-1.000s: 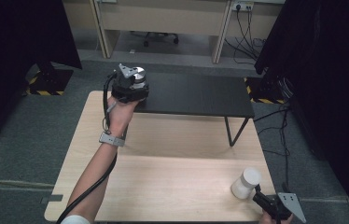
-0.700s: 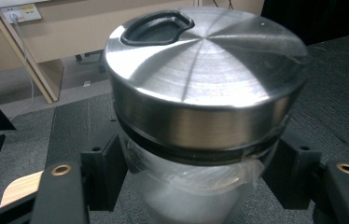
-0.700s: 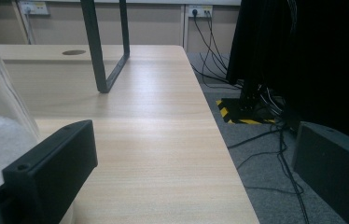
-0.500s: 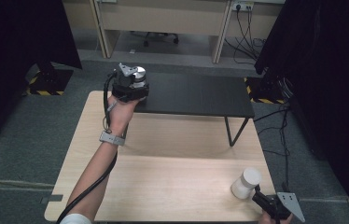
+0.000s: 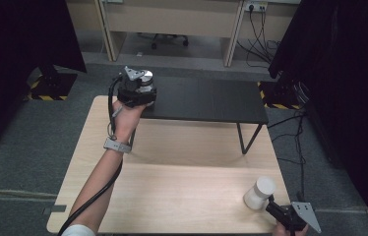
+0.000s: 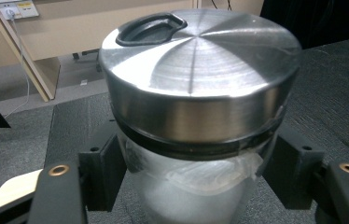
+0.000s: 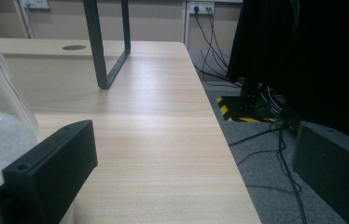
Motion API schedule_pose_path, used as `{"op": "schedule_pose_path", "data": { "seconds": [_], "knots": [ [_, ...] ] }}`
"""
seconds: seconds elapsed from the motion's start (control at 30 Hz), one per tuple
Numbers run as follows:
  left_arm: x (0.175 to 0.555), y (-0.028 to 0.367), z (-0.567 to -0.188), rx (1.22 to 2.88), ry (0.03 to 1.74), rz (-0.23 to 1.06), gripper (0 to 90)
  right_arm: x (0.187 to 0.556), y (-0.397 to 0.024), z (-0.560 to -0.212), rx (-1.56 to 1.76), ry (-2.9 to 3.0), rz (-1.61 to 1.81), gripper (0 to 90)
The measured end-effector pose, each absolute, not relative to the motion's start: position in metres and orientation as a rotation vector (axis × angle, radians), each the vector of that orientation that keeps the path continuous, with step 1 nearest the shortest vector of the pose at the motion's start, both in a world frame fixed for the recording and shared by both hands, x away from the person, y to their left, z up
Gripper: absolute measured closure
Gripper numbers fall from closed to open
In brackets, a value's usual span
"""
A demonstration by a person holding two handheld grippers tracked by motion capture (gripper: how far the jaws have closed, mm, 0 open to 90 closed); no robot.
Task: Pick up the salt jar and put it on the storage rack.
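A glass jar with a brushed steel lid (image 6: 200,60) stands on the left end of a black shelf (image 5: 206,98). My left gripper (image 6: 196,163) has its jaws on either side of the glass body just under the lid, pads against it; they have just been easing apart slightly. From above, the left gripper (image 5: 140,93) sits at the shelf's near left corner with the jar (image 5: 146,76) in it. A white-filled jar (image 5: 260,192) stands near the table's front right corner. My right gripper (image 5: 273,206) is just behind it, open, and the white-filled jar (image 7: 0,140) lies outside its left jaw.
The black shelf stands on thin metal legs (image 7: 101,46) over the far half of a light wooden table (image 5: 182,187). Cables (image 5: 297,137) trail across the grey floor to the right. Dark curtains hang on both sides.
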State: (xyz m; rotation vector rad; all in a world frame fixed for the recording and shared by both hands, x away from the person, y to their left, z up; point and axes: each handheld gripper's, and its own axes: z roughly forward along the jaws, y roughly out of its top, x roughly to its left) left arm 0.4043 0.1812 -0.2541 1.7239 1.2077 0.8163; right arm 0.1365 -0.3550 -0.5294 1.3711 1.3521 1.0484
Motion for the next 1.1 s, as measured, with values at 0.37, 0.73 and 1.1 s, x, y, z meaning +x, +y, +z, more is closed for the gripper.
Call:
{"op": "schedule_pose_path", "data": {
  "seconds": [0.37,0.73,1.1],
  "knots": [
    [0.399,0.182,-0.255,1.713,1.197,0.827,16.0,0.136,-0.354,-0.530,1.374,1.346,1.053,0.2],
    [0.389,0.200,-0.266,1.715,1.185,0.764,0.1,0.136,-0.357,-0.530,1.387,1.336,1.076,0.2],
    [0.365,0.216,-0.279,1.711,1.194,0.768,0.0,0.135,-0.358,-0.530,1.385,1.337,1.084,0.2]
  ]
}}
